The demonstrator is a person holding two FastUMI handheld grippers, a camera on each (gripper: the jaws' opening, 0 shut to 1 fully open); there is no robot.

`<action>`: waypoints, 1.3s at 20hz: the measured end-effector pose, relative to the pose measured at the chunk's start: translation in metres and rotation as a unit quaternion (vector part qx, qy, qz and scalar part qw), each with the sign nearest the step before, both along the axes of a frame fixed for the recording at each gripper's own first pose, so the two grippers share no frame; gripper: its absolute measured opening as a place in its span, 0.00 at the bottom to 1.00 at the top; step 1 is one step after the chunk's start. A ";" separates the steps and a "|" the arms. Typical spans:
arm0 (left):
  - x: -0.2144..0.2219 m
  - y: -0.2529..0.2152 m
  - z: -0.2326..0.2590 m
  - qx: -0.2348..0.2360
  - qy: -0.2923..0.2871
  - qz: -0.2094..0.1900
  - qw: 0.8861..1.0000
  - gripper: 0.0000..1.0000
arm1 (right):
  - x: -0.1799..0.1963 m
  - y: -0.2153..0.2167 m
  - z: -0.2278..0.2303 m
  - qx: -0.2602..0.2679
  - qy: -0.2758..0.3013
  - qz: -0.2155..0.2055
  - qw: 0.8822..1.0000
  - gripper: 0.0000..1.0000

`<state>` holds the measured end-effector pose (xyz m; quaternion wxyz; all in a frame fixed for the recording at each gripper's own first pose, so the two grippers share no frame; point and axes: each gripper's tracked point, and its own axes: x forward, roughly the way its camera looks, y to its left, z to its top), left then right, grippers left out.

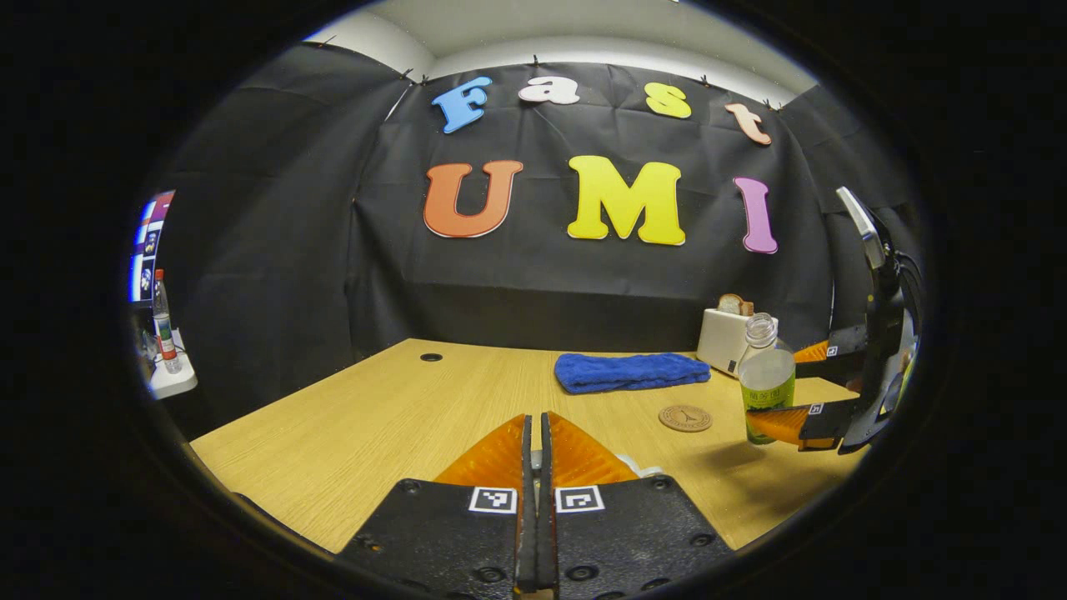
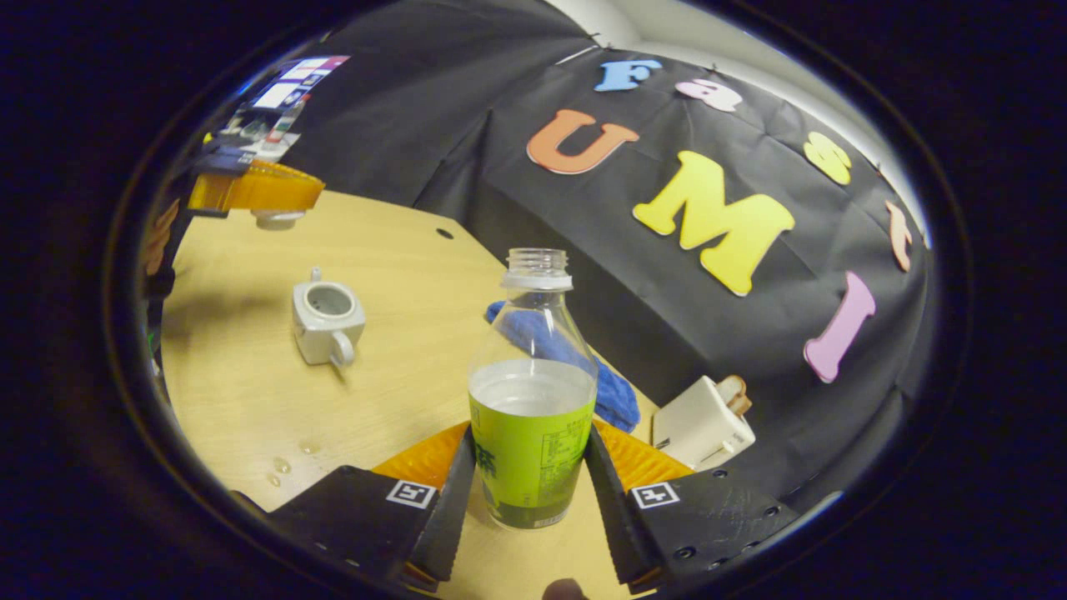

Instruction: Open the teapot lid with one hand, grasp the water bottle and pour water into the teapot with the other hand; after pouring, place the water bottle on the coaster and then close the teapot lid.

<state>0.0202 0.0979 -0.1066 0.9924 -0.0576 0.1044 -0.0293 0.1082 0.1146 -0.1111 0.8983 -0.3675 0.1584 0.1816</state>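
My right gripper [image 2: 530, 442] is shut on the clear water bottle [image 2: 533, 400], which has a green label, no cap, and is about half full. In the left gripper view that bottle [image 1: 765, 379] stands upright in the right gripper [image 1: 797, 388], just above the table at the right. The white teapot [image 2: 328, 321] sits open on the table, handle towards me. My left gripper [image 1: 538, 423] is shut on the teapot lid [image 2: 279, 218], held in the air to the upper left of the pot. A round brown coaster [image 1: 685, 417] lies left of the bottle.
A blue towel [image 1: 629, 371] lies at the back of the wooden table [image 1: 375, 417], with a white toaster [image 1: 723, 337] holding bread beside it. Water drops [image 2: 283, 465] sit near the table's front edge. A spare bottle [image 1: 164, 321] stands on a side shelf at far left.
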 end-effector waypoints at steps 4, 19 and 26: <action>0.000 0.004 -0.008 -0.005 0.002 -0.015 1.000 0.03 | 0.013 0.006 -0.004 -0.106 -0.021 0.035 0.994 0.71; -0.002 0.022 -0.032 0.017 0.024 -0.021 0.999 0.03 | 0.029 0.062 0.000 -0.357 -0.137 0.154 0.911 0.70; -0.004 0.029 -0.033 0.020 0.027 -0.019 0.999 0.03 | 0.026 0.072 0.009 -0.432 -0.179 0.182 0.865 0.70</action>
